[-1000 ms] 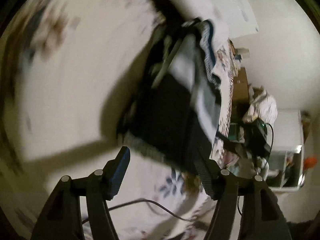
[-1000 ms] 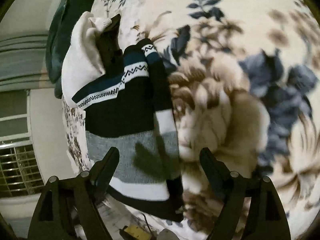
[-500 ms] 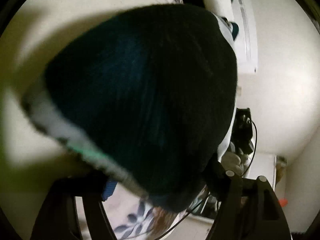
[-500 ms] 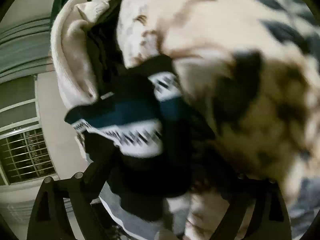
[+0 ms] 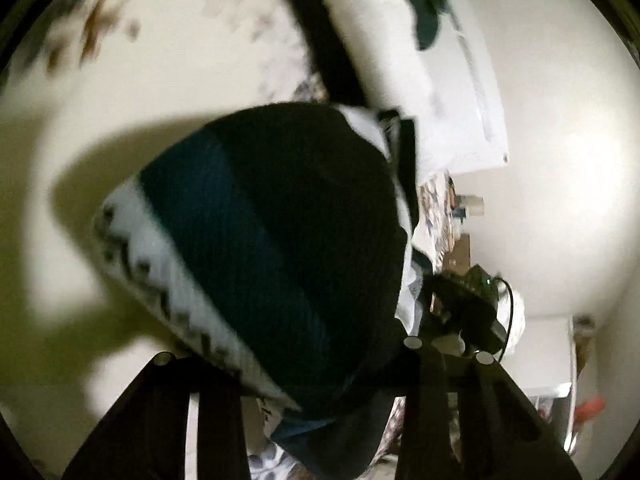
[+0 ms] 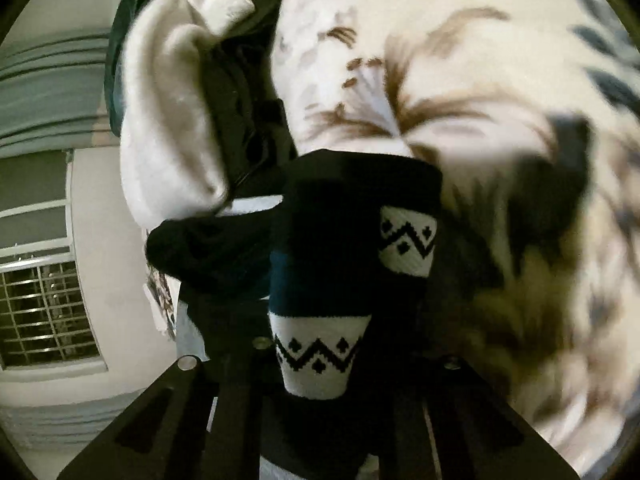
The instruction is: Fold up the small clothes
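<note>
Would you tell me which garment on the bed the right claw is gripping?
The black sweater with white zigzag bands; the cream garment behind lies untouched.

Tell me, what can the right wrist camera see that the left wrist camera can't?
Only the right wrist view shows the barred window and the zigzag cuff. Only the left wrist view shows a black device with a cable and a red thing, too blurred to name. Both show the sweater, the cream cloth and the flowered blanket.
</note>
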{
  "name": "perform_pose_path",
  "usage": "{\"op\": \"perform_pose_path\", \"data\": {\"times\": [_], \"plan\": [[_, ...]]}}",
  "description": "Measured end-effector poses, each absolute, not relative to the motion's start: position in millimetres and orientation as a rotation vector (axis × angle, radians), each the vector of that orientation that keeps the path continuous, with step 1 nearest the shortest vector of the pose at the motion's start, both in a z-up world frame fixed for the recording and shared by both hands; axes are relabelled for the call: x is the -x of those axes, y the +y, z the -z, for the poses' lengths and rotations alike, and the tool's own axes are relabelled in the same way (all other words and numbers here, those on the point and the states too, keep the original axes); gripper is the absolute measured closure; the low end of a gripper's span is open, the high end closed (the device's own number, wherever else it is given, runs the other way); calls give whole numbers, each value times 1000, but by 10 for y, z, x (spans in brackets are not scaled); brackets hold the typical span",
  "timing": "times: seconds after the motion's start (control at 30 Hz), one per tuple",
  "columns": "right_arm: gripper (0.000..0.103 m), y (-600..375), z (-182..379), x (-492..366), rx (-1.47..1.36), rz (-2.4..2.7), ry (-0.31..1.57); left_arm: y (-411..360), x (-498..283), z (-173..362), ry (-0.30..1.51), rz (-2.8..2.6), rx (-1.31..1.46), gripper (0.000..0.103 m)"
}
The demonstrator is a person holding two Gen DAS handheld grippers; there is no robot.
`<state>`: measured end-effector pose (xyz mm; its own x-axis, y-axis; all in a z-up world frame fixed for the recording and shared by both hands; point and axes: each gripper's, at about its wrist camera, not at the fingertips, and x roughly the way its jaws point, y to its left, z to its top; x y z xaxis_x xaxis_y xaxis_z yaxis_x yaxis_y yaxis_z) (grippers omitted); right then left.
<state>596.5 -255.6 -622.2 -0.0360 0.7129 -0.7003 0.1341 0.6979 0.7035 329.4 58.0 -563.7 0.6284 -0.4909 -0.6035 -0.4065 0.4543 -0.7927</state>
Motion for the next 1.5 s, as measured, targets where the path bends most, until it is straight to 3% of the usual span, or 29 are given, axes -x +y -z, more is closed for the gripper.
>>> {"op": "perform_pose_path", "data": {"times": [0.3, 0.47, 0.53, 0.57, 0.7, 0.83, 0.97, 1.23, 1.3, 1.37, 1.5], "plan": [[90, -2938, 5614, -4440, -839, -396, 1536, 1139, -3007, 5410, 1194, 266, 896, 67], [88, -2871, 5769, -3490, -856, -279, 1620, 1029, -2628, 5769, 1413, 200, 711, 49], [82, -2927, 5976, -3339, -831, -228, 1660, 1053, -2494, 5790, 1403, 168, 738, 41], [74, -2954, 6037, -3308, -833, -195, 1673, 1071, -2511, 5789, 1397, 146, 736, 32], [31, -3045, 5960, -3340, -750, -157, 1678, 1023, -2505, 5566, 1387, 6, 620, 30], [30, -3134, 5680, -3309, -650, -137, 1680, 1018, -2349, 5303, 1349, -89, 529, 30], [29, -3252, 5267, -3213, -537, -123, 1664, 915, -2199, 5103, 1317, -143, 444, 19], [29, -3223, 4514, -3341, -297, -136, 1645, 74, -2242, 5442, 1389, -123, 407, 19], [29, -3131, 4504, -3387, -242, -152, 1640, -28, -2276, 5591, 1413, -134, 398, 18], [29, -3019, 4552, -3495, -218, -169, 1632, -91, -2350, 5774, 1447, -167, 345, 1], [29, -2728, 4753, -3791, -177, -218, 1599, -79, -2462, 5947, 1471, -184, 339, 0]]}}
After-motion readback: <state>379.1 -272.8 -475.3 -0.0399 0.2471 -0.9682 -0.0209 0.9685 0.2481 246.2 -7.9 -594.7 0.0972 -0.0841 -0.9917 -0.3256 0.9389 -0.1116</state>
